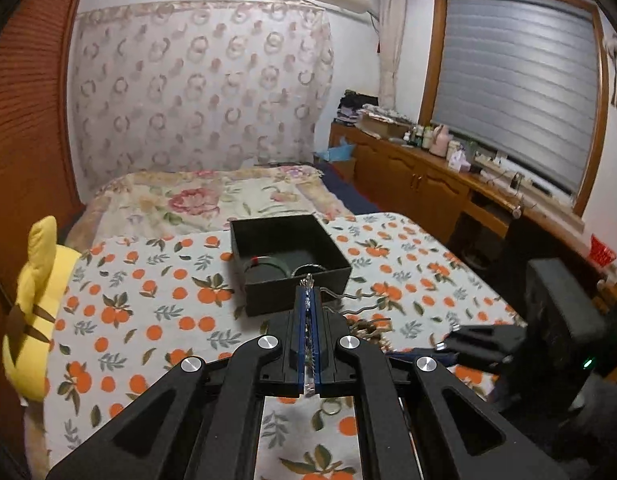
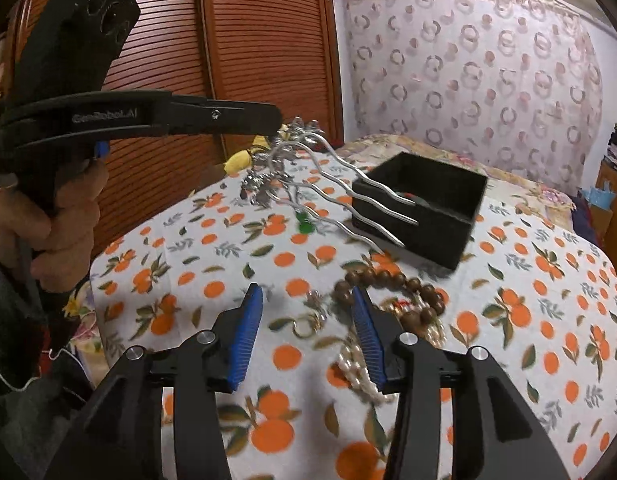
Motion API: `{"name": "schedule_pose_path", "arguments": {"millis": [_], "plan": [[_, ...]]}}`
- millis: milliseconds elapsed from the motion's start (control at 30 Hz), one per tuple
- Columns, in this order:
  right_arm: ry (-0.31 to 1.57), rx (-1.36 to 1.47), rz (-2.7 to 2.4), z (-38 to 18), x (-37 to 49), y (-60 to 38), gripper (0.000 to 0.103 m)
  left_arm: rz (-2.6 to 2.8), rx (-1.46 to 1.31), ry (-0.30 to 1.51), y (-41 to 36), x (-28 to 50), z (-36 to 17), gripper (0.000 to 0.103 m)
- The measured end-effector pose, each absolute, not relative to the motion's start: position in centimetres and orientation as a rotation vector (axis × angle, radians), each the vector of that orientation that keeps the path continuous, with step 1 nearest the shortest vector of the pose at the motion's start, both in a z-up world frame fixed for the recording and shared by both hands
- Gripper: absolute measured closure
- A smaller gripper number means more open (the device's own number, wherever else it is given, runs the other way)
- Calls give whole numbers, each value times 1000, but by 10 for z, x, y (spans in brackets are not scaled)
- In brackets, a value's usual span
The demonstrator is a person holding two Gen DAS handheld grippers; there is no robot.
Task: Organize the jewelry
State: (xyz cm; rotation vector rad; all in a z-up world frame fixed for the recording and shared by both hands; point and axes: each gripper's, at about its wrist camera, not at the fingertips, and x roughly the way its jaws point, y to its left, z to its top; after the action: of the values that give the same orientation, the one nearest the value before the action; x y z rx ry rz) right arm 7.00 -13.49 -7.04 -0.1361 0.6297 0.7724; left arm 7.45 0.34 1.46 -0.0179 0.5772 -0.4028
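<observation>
My left gripper is shut on the ornate heads of several silver wavy hairpins. In the right wrist view this left gripper holds the hairpins in the air, their prongs reaching toward the open black box; a small green pendant hangs below them. The box holds bangles. My right gripper is open low over the cloth, with nothing between its pads. A brown wooden bead bracelet and a pearl strand lie by its right finger.
The table carries an orange-fruit print cloth. A yellow plush toy sits at its left edge. A bed with a floral blanket lies behind, a wooden wardrobe to the left, and a cluttered cabinet under the window.
</observation>
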Motion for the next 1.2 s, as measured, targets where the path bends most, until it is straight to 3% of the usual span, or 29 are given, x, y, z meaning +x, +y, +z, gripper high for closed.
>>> {"name": "schedule_pose_path", "arguments": {"millis": [400,433,467,533,1200], "plan": [[591,9,777,-59,92,-127,54,-440,-48,574,-3,70,24,102],[593,13,779,-59,93,-127,57,-445,-53,580,-3,70,23,102],[591,16,782,-59,94,-126,73,-442,-53,583,-4,70,23,102],[601,4,785,-61,95,-124,91,-431,-44,587,-5,70,21,102],[557,109,759,-59,82,-153,90,-459,-122,584,15,68,-1,102]]}}
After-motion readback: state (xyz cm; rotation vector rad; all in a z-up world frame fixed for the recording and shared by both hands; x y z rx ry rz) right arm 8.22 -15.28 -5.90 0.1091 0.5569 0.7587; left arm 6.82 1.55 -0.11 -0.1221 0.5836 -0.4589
